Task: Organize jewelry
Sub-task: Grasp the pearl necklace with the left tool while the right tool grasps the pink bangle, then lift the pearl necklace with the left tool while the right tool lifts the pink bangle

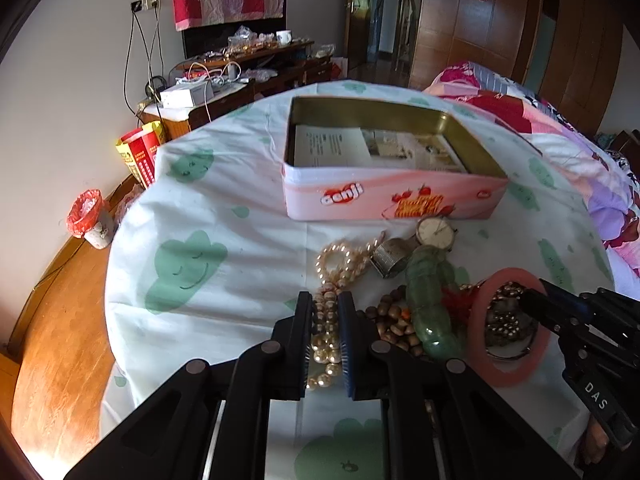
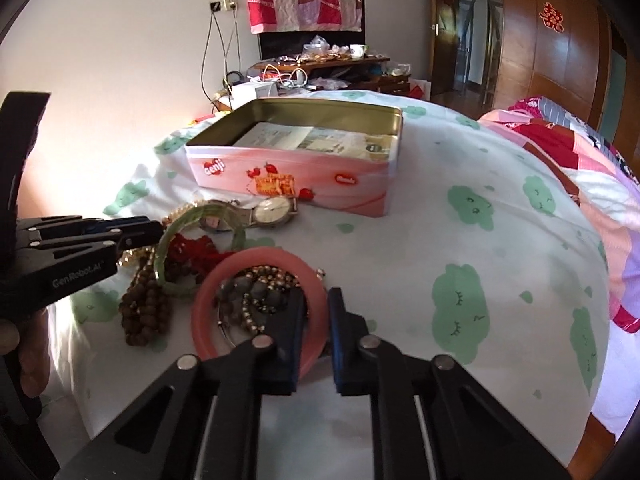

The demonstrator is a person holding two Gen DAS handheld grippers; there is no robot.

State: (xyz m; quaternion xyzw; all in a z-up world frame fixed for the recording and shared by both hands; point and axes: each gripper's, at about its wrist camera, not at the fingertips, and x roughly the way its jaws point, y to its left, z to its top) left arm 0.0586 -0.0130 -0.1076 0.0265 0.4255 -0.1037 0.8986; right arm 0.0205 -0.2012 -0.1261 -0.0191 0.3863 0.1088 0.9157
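Two grippers had each closed on a piece from the heap lying on the cloud-print sheet. At the left of the pile, the left gripper pinched the pearl strand between its pads. Farther right lay the brown bead string, the green bangle and the wristwatch, untouched. At the right edge, the right gripper clamped the rim of the pink bangle, a dark beaded bracelet lying inside its ring. The open pink tin sat just behind the pile. Grasping looked complete; next, each piece would likely need lifting clear without snagging neighbours, then carrying to the tin.
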